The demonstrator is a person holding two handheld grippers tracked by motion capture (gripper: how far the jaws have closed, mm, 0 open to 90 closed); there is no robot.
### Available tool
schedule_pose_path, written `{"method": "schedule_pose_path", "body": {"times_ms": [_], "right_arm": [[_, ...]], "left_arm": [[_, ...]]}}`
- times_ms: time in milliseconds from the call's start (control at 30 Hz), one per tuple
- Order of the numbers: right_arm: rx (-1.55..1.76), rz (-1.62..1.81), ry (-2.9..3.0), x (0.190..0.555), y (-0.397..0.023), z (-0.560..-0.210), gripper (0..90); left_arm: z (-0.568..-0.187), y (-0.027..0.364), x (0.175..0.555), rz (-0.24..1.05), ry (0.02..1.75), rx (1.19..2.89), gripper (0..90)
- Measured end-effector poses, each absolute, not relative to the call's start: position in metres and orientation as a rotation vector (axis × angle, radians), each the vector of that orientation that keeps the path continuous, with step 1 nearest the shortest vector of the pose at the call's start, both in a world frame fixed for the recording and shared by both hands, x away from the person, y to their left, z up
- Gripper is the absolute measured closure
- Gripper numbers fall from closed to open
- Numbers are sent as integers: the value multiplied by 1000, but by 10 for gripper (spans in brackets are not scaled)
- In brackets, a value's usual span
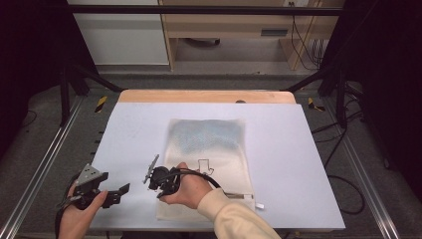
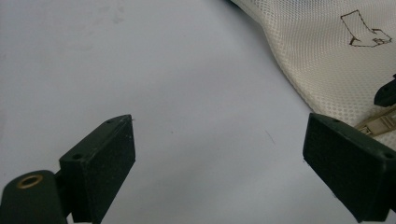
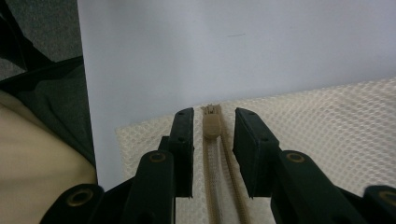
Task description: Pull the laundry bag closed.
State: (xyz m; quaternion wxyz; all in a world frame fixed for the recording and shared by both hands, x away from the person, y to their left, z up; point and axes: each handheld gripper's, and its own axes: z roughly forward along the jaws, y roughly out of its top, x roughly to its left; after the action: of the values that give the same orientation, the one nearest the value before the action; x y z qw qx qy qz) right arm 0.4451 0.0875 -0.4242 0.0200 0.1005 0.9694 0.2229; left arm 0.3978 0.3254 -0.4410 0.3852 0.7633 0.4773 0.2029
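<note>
Right gripper view: right claw [image 3: 212,154] lowered over mesh bag [image 3: 327,121] near bench [image 3: 233,46] edge, jaws narrowed either side of tan zipper pull [image 3: 211,126], gaps visible, nothing gripped. Farther left, left claw [image 2: 219,158] held wide open over bare bench, empty, beside bag's edge. Bag lay flat mid-bench, blue contents at far end.

My right gripper [image 3: 212,154] is straddling the zipper pull [image 3: 211,125], slim gaps showing either side. My left gripper [image 2: 219,163] is sitting over bare white tabletop [image 1: 134,129]. The mesh bag [image 1: 209,144] is taking up mid-table; wide flat margins are lying left and right.
</note>
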Motion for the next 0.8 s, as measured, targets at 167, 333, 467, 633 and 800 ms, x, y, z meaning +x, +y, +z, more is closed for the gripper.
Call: {"method": "schedule_pose_path", "body": {"times_ms": [167, 333, 467, 633, 800], "right_arm": [[350, 683, 3015, 445, 91, -430, 696], [354, 647, 3016, 445, 96, -435, 754], [361, 663, 3009, 447, 96, -433, 815], [334, 666, 3005, 446, 94, -422, 817], [308, 667, 2999, 446, 92, -407, 818]], "left_arm": [[-441, 323, 398, 500, 1207, 1945, 91], [-441, 321, 395, 482, 1200, 1935, 91], [-439, 317, 392, 458, 1180, 1934, 93], [-439, 304, 384, 394, 1137, 1962, 128], [-439, 288, 376, 325, 1078, 2002, 153]]}}
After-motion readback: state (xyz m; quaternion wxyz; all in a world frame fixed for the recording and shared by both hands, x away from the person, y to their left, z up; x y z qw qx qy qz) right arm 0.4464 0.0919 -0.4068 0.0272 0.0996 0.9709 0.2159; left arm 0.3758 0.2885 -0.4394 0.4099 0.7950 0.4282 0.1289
